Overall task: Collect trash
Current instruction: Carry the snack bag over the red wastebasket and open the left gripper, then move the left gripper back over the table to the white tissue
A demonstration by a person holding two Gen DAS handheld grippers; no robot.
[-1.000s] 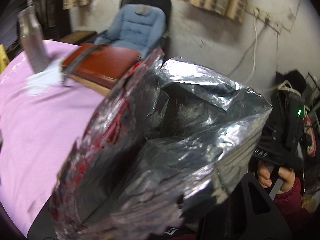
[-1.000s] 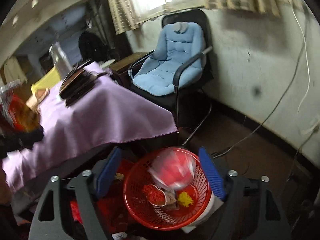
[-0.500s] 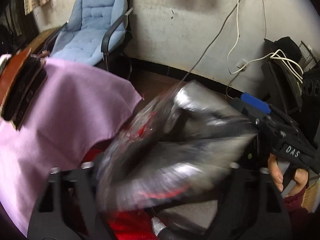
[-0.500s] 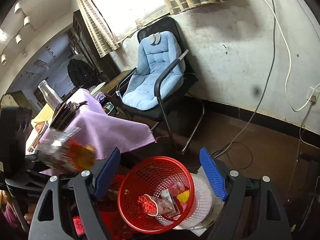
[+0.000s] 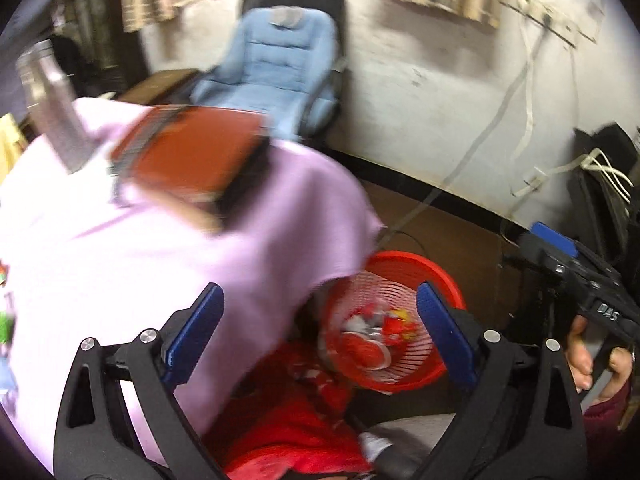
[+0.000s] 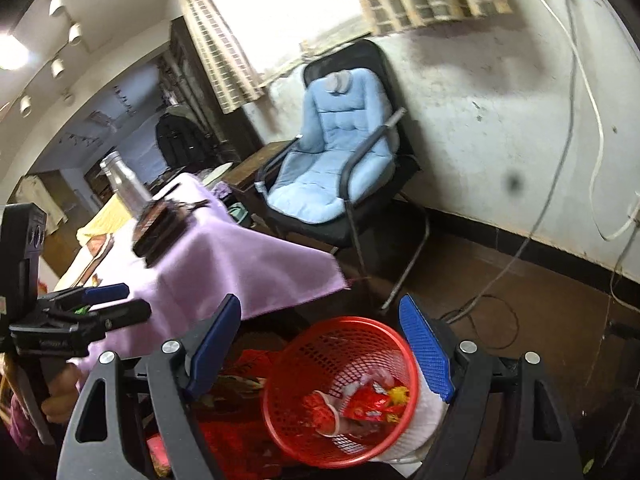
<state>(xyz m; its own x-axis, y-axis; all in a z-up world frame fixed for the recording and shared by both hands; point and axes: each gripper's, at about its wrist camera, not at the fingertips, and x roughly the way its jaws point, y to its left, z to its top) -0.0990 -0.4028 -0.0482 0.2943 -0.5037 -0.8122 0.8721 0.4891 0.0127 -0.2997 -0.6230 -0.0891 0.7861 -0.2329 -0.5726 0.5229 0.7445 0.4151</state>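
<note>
A red mesh trash basket [image 6: 340,392] stands on the floor by the table corner, with red and silver wrappers [image 6: 360,400] inside. It also shows in the left wrist view [image 5: 400,280], with wrappers [image 5: 376,328] at its bottom. My right gripper [image 6: 320,356] is open and empty, just above the basket. My left gripper [image 5: 318,332] is open and empty, above the table's edge and the basket. The left gripper also shows at the left of the right wrist view [image 6: 104,304].
A table with a pink cloth [image 5: 120,248] carries a stack of brown books [image 5: 192,152] and a metal bottle [image 5: 52,108]. A blue padded chair [image 6: 332,152] stands against the wall. Cables [image 6: 492,296] lie on the floor. Red fabric [image 5: 288,432] lies under the table.
The silver wrapper that the left gripper held is gone from it; the left gripper now stands open and has swung back toward the table. The right gripper stayed open above the basket.
</note>
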